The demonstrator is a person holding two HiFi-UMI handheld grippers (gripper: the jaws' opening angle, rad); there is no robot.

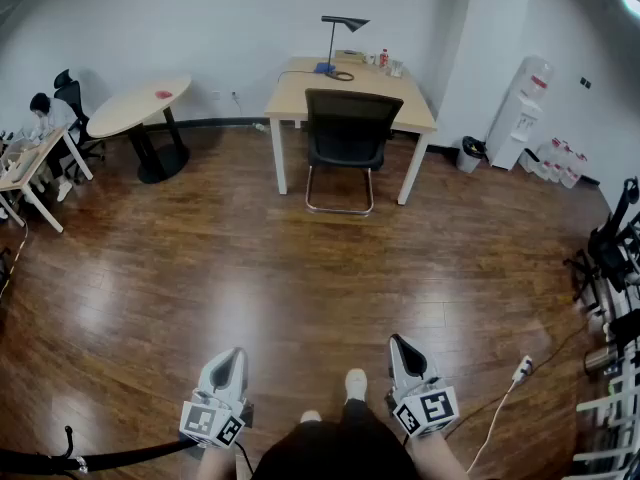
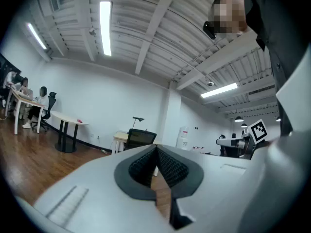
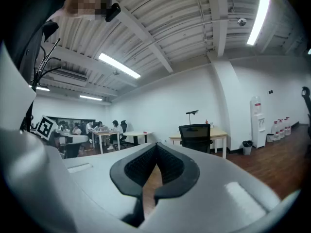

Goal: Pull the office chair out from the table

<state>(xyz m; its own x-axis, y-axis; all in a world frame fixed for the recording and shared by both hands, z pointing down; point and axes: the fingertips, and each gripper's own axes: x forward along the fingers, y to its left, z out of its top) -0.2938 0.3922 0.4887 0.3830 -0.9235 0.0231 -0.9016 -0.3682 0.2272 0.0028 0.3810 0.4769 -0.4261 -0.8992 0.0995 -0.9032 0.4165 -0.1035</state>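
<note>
Wooden floorboards (image 1: 300,268) run across the white-walled room to the pale table (image 1: 300,93) at the far wall. Your office chair (image 1: 345,133) is pushed in at the table's near edge, well apart from you. Right of the table stand a water dispenser (image 1: 520,108) and a small dark bin (image 1: 470,153), its contents hidden. A black lamp (image 1: 347,23) stands on the table. Your left gripper (image 1: 232,360) and right gripper (image 1: 400,346) are both closed on nothing.
</note>
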